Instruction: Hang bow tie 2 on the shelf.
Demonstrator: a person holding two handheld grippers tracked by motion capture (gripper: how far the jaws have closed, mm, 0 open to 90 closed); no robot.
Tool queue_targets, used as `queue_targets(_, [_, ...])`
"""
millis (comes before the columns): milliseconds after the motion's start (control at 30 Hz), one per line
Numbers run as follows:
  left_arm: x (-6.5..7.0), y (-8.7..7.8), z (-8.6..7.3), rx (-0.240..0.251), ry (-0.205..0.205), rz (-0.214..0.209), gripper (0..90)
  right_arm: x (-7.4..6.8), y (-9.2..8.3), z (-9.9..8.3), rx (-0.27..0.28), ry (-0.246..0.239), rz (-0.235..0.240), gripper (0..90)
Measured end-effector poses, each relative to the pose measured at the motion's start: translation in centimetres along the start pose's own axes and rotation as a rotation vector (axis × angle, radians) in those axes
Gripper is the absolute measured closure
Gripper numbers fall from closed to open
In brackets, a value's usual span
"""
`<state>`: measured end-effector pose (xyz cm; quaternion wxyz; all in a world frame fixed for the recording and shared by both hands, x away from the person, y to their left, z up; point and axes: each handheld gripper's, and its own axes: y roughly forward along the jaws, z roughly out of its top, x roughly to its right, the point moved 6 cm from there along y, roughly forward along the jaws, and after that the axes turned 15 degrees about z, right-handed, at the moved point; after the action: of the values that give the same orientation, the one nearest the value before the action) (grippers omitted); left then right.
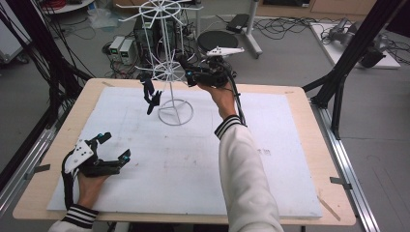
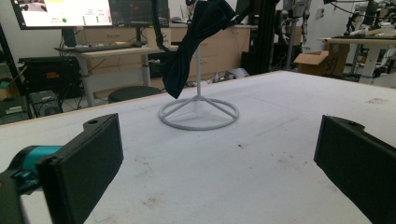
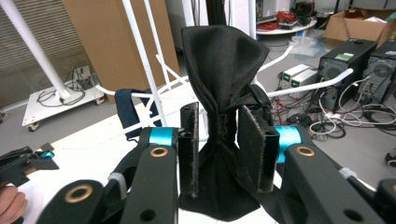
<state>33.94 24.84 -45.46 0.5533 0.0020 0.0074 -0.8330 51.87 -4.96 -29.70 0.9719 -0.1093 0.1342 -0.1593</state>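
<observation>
Item 1, right gripper (image 3: 217, 140): raised at the lower ring of the white wire rack (image 1: 167, 72), jaws narrow with the knot of a black bow tie (image 3: 223, 84) between them. The pads (image 3: 189, 149) sit just beside the knot, and a sliver of gap shows on the near side, so the hold reads as slack rather than clamped.

Item 2, black bow tie: directly ahead of the gripper, standing on end. Long axis runs upright; one wing fans above the jaws, the other hangs below toward the counter (image 1: 193, 159). A rack arm (image 3: 308, 84) passes close behind it; whether the tie hangs from it cannot be told.

Item 3, second tie, dark blue (image 1: 151, 96): dangling from a rack arm on the far side of the post from the right gripper, long axis also near vertical.

Item 4, left gripper (image 1: 113, 147): low over the counter, well apart from the rack, jaws spread wide and holding nothing.

Handling note: judged to be the hanging step. Best done by letting the jaws part fully only once the tie's weight sits on the arm, then drawing straight back so the pads do not drag the fabric off.
</observation>
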Motion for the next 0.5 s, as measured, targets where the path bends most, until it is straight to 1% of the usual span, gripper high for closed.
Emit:
queue_targets(133, [0.00, 0.00, 0.00, 0.001, 0.001, 0.002, 1.7, -0.08, 0.01, 0.06, 0.004, -0.001, -0.001, 65.0])
queue_targets(200, [0.00, 0.00, 0.00, 0.000, 0.001, 0.001, 1.8, -0.11, 0.03, 0.10, 0.008, 0.001, 0.002, 61.1])
queue_targets(367, [0.00, 0.01, 0.00, 0.002, 0.000, 0.001, 1.7, -0.22, -0.16, 0.04, -0.007, 0.012, 0.004, 54.5])
queue_targets(500, [0.00, 0.00, 0.00, 0.001, 0.000, 0.001, 1.7, -0.40, -0.49, 0.15, -0.006, 0.021, 0.017, 47.4])
